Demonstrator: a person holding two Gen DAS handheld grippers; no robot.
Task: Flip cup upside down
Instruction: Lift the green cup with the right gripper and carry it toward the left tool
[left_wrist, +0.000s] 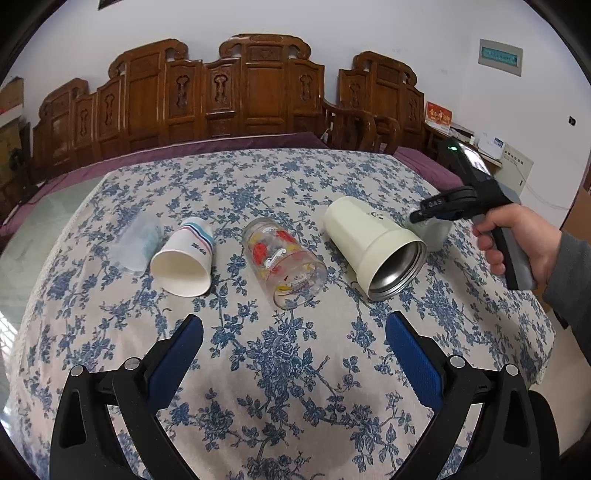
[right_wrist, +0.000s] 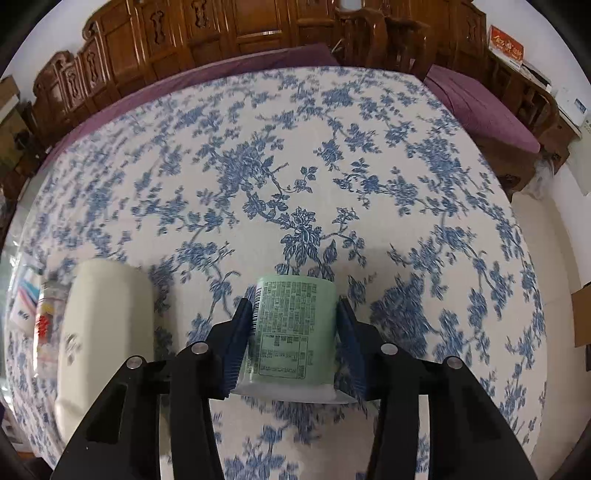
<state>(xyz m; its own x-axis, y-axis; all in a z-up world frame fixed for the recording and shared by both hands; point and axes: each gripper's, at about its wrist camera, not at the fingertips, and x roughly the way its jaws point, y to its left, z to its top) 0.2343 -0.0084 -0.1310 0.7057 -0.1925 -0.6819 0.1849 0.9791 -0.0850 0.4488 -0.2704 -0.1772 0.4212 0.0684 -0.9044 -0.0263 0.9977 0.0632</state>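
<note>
Gripping the green cup on its side above the bench, right tongs clenched; left tongs released.

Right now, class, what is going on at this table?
A person works with a hand-held gripper in each hand. The right hand-held gripper is shut on a green cup at the right end of a row. The left hand-held gripper hangs open, holding nothing. Four other cups lie on their sides on the flowered tablecloth, among them a cream cup and a paper cup.
</note>
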